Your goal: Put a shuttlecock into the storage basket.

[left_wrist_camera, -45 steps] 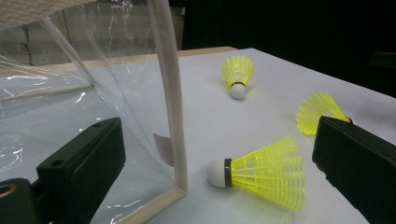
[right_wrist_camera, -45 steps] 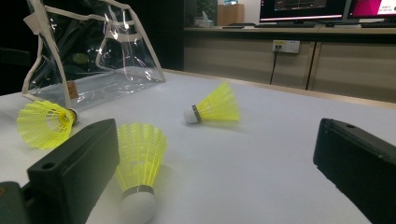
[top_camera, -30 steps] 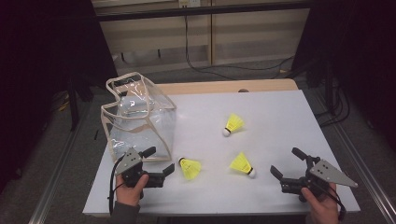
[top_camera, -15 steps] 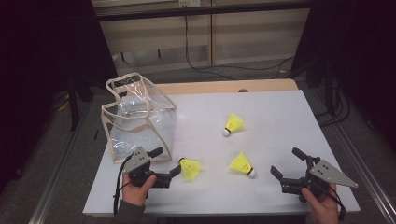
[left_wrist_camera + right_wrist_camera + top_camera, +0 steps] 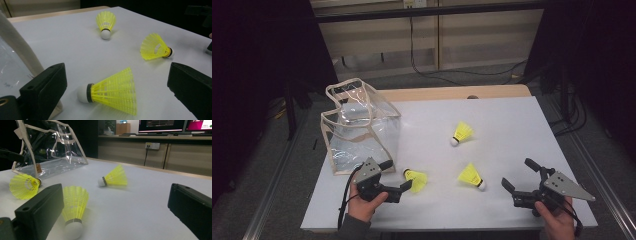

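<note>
White counter carries three yellow shuttlecocks and a clear plastic bag with beige trim, standing upright at the left side.

Left gripper: held low over the near-left part of the counter, just in front of the bag's near corner, jaws spread wide. The nearest shuttlecock lies on its side between the jaws, white cork tip toward the bag, skirt pointing right. In the left gripper view this shuttlecock sits in the gap with the cork close to the left-hand jaw and the skirt's rim well short of the right-hand jaw; whether the cork touches the jaw I cannot tell. Nothing is pinched. The bag's beige edge shows just behind the left-hand jaw.

Right gripper: held at the near-right edge of the counter, jaws spread wide, holding nothing. The middle shuttlecock lies to the left of it, apart from the jaws, cork toward the near right. In the right gripper view that shuttlecock lies just beside the left-hand jaw, cork toward the camera.

Third shuttlecock lies nearer the counter's centre, well apart from both grippers, cork toward the near left.

All three shuttlecocks are on the counter surface, outside the bag.
</note>
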Demonstrator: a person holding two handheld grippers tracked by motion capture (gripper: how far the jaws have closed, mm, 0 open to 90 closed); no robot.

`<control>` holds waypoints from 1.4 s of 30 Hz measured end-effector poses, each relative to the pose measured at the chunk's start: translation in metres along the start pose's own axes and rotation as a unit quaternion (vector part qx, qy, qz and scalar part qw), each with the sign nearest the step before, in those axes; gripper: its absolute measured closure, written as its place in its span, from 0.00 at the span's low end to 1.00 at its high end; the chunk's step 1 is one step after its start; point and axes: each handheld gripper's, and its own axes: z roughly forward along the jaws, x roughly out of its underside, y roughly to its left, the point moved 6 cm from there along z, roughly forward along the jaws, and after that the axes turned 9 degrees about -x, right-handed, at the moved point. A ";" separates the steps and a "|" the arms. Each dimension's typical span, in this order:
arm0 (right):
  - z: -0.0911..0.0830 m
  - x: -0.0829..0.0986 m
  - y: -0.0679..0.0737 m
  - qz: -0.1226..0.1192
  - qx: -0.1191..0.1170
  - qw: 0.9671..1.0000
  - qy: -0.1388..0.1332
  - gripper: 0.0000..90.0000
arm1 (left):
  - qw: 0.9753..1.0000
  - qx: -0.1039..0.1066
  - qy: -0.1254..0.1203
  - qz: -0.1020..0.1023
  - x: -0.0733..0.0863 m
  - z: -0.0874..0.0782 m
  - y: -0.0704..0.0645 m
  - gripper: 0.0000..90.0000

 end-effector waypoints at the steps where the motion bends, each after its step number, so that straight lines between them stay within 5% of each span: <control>1: 0.000 0.000 0.000 0.000 0.000 1.000 0.000 0.00 | 1.000 0.000 0.004 0.002 0.000 0.001 0.000 0.03; 42: -0.001 -0.001 0.000 -0.006 0.001 1.000 -0.001 0.00 | 0.995 -0.025 0.096 0.008 0.017 0.024 -0.010 0.05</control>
